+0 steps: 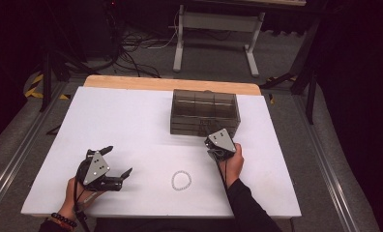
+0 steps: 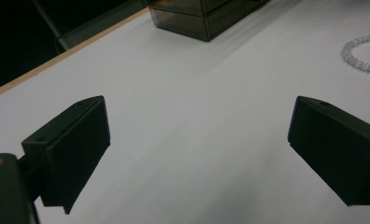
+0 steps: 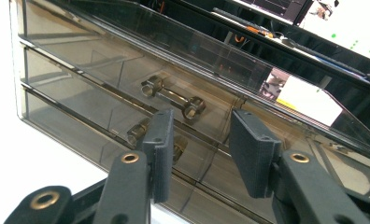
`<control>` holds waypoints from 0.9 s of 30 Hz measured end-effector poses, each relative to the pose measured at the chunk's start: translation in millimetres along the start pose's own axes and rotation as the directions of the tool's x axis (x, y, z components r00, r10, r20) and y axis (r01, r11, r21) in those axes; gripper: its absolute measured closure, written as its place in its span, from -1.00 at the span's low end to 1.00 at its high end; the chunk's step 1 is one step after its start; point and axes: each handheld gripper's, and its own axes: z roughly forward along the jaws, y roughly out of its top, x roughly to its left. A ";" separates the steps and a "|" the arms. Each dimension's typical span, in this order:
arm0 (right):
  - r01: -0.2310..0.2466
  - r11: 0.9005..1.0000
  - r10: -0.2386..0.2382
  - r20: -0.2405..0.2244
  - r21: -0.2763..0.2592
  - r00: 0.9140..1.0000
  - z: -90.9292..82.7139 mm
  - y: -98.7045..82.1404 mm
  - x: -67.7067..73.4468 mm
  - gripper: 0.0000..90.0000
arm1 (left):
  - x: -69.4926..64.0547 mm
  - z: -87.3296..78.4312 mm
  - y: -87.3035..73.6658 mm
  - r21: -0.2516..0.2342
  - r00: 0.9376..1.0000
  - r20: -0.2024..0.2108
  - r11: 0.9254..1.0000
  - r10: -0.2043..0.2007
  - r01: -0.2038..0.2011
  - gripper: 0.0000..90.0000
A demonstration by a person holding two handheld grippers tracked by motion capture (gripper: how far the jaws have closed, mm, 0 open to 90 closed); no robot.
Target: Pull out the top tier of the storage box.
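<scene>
Smoked plastic faced our right gripper [image 3: 199, 149] as its jaws stood partly apart, empty, before the drawer box's [image 1: 205, 112] lower handle [image 3: 148, 135]. Our left gripper [image 1: 118, 159] gaped wide over bare table [image 1: 131, 121], the bead bracelet [image 1: 181, 180] to its right.

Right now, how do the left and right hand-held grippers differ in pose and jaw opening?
The left hand-held gripper has its jaws spread wide over bare white table; the right hand-held gripper has its jaws closer together, though still open. The left sits near the front edge, away from the box; the right is up against the box's front by its drawer handles. Neither holds anything.
</scene>
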 end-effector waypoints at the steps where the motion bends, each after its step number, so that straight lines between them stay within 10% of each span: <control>1: 0.008 1.000 -0.008 0.003 -0.001 1.000 0.3 -0.1 0.4 0.44 | 0.0 0.2 -0.1 0.001 1.000 0.001 1.000 0.000 0.000 -0.85; 27: 0.054 0.999 -0.054 0.047 -0.002 0.997 3.0 0.5 10.6 0.77 | -0.5 1.7 -0.1 0.002 1.000 0.002 1.000 0.005 -0.005 -0.88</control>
